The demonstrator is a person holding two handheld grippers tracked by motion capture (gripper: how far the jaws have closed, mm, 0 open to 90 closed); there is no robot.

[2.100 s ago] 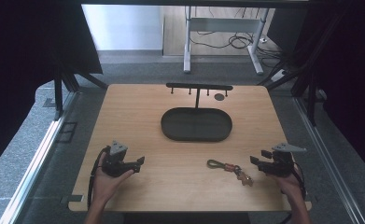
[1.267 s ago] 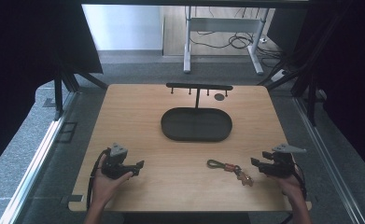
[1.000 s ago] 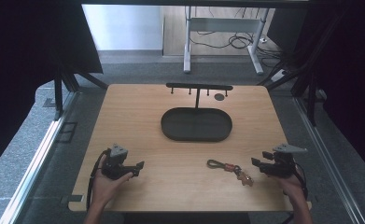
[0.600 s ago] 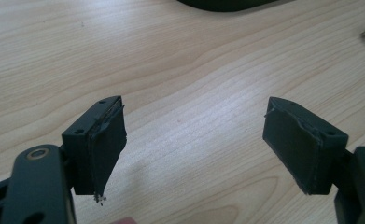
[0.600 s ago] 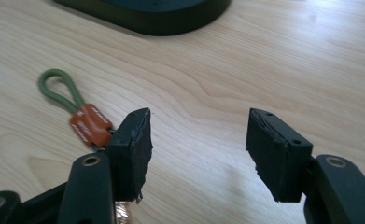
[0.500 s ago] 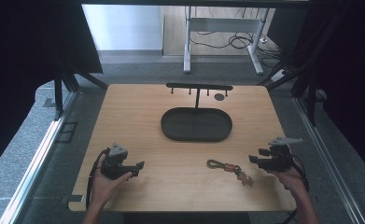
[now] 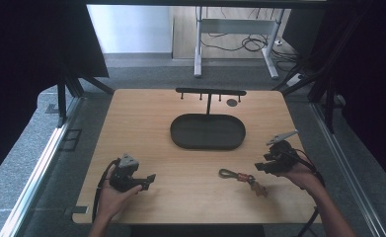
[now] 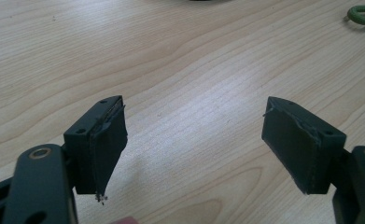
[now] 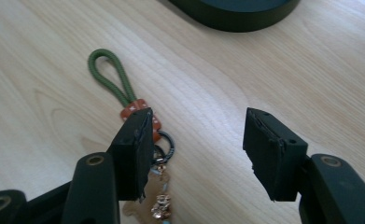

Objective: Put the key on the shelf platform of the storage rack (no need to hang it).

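A wooden table (image 7: 146, 123) is seen from above, with a dark oval tray (image 7: 208, 131) near its middle as the landmark. Behind the tray stands a low black rack (image 7: 211, 92), and a small dark disc (image 7: 232, 102) lies beside the rack's foot.

Nearer the person than the tray, and a little to its right, a keychain (image 7: 242, 177) lies flat on the wood: a green cord loop (image 9: 110, 79), an orange clasp (image 9: 132, 108), a dark ring (image 9: 167, 143) and a small charm (image 9: 157, 200).

The right gripper (image 7: 259, 167) is held to the right of the keychain, near the tray's right end but closer to the person. Its jaws are spread wide with nothing between them. In the right gripper view, the left jaw stands in front of the clasp and ring; contact cannot be told.

The left gripper (image 7: 148, 180) is held well to the tray's near left, its jaws also spread apart over bare wood.
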